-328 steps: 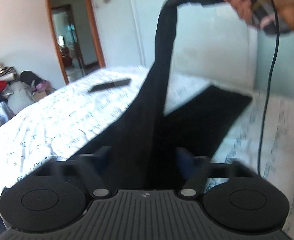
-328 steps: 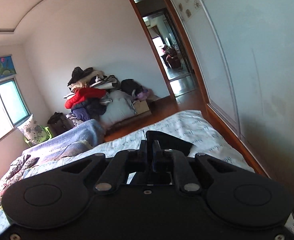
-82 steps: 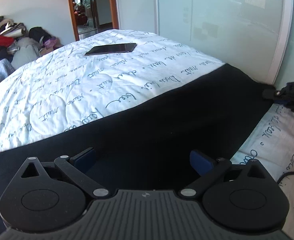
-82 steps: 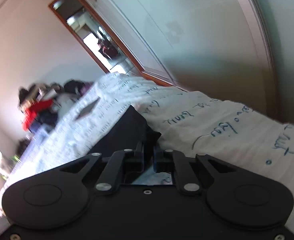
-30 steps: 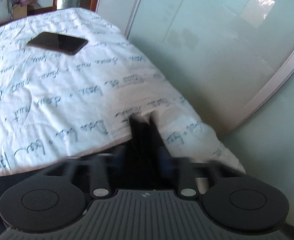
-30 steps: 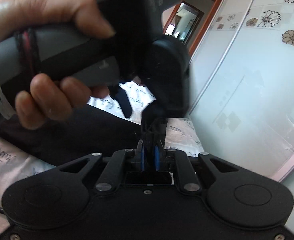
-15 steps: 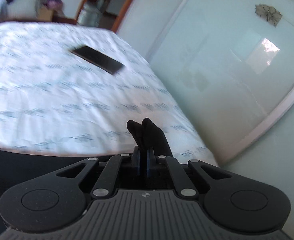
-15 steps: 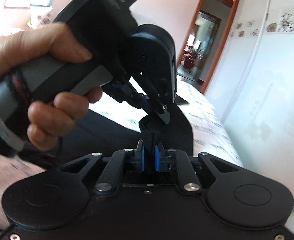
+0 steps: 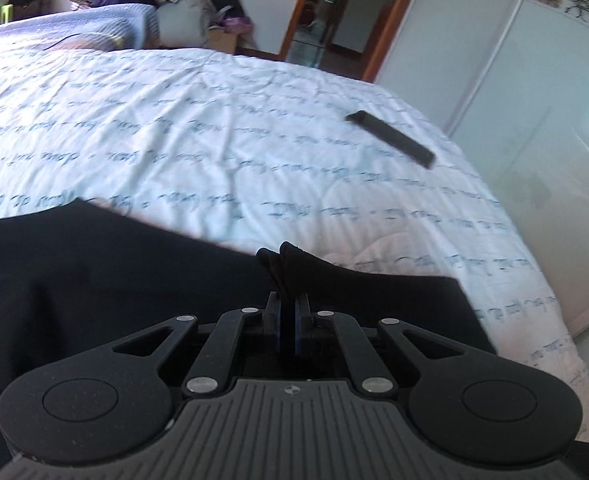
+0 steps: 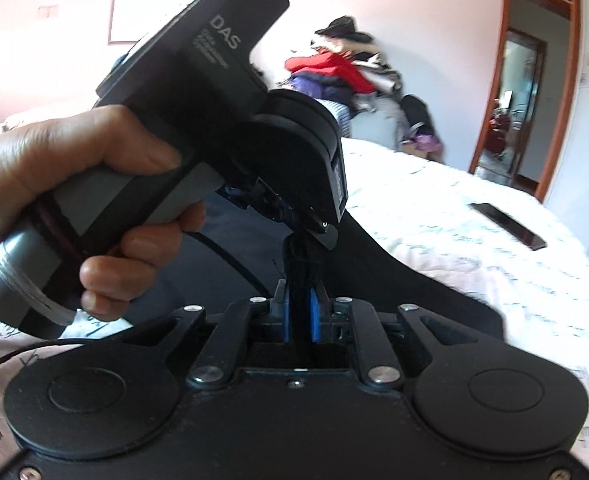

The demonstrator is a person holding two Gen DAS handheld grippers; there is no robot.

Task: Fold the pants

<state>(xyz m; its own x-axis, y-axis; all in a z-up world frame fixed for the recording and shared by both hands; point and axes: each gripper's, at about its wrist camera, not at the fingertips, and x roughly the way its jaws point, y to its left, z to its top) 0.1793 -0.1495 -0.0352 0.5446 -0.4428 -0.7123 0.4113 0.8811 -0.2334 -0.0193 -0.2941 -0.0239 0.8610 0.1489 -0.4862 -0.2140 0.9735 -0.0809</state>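
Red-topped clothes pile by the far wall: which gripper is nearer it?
Left, narrowly: the left gripper sits just ahead of the right gripper, toward the clothes pile; both pinch the black pants.

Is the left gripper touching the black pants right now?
Touching. In the left wrist view the left gripper is closed on a bunched fold of the black pants, and the cloth pokes out past its fingertips.

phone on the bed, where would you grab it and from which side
Take the phone across its two long edges near the middle, coming down from above. It lies flat and face-up on the printed bedsheet, clear of the black pants, so its thin long sides are the only faces a hand-held gripper could close on; the soft sheet should let the fingers sink beside it.
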